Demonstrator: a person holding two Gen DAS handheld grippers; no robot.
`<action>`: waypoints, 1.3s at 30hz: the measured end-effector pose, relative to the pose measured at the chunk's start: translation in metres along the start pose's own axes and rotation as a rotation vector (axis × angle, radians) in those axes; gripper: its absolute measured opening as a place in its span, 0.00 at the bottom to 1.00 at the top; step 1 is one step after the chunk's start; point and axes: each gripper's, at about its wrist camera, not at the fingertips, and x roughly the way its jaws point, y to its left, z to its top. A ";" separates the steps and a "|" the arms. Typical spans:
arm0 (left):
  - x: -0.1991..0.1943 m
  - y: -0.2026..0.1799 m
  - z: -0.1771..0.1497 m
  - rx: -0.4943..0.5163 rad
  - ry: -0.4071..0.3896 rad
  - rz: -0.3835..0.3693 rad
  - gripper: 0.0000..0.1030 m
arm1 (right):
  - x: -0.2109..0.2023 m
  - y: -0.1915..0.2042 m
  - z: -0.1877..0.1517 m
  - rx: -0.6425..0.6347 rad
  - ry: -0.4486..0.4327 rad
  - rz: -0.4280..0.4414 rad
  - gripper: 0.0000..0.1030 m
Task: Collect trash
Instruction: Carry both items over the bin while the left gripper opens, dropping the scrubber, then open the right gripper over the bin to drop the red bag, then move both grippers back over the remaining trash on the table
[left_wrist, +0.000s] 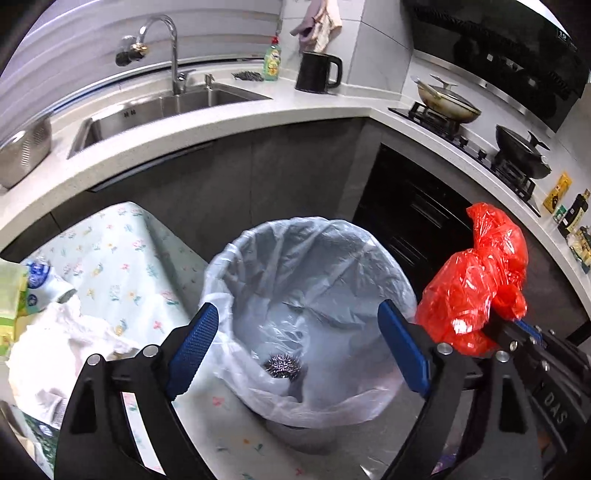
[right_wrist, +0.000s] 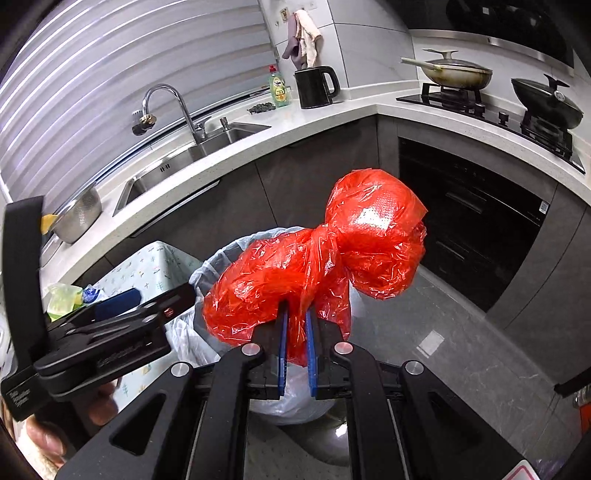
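Note:
A waste bin lined with a clear bag (left_wrist: 229, 251) stands on the floor beside the table. A metal scouring ball (left_wrist: 282, 365) lies at its bottom. My left gripper (left_wrist: 297, 308) hangs open over the bin's mouth with nothing between its blue pads. In the right wrist view its fingers (right_wrist: 118, 300) show from the side, left of the bin (right_wrist: 207, 266). My right gripper (right_wrist: 295, 310) is shut on a crumpled red plastic bag (right_wrist: 332, 258), which bulges above the jaws near the bin's right rim. The left wrist view shows that red bag (left_wrist: 476, 288) at the right.
A table with a floral cloth (left_wrist: 122, 266) carries crumpled white plastic (left_wrist: 62, 339) and tissue packs (left_wrist: 37, 280). Behind runs a white counter with a sink (left_wrist: 147, 110), a black kettle (left_wrist: 317, 72) and a hob with pans (left_wrist: 447, 99). A hand (right_wrist: 99, 406) holds the left gripper.

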 end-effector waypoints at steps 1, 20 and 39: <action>-0.003 0.004 0.000 -0.006 -0.005 0.007 0.81 | 0.001 0.002 0.001 -0.004 -0.001 0.005 0.09; -0.050 0.071 -0.006 -0.123 -0.068 0.119 0.83 | 0.007 0.062 0.021 -0.079 -0.039 0.060 0.50; -0.158 0.126 -0.051 -0.246 -0.138 0.230 0.87 | -0.077 0.149 -0.011 -0.188 -0.082 0.176 0.64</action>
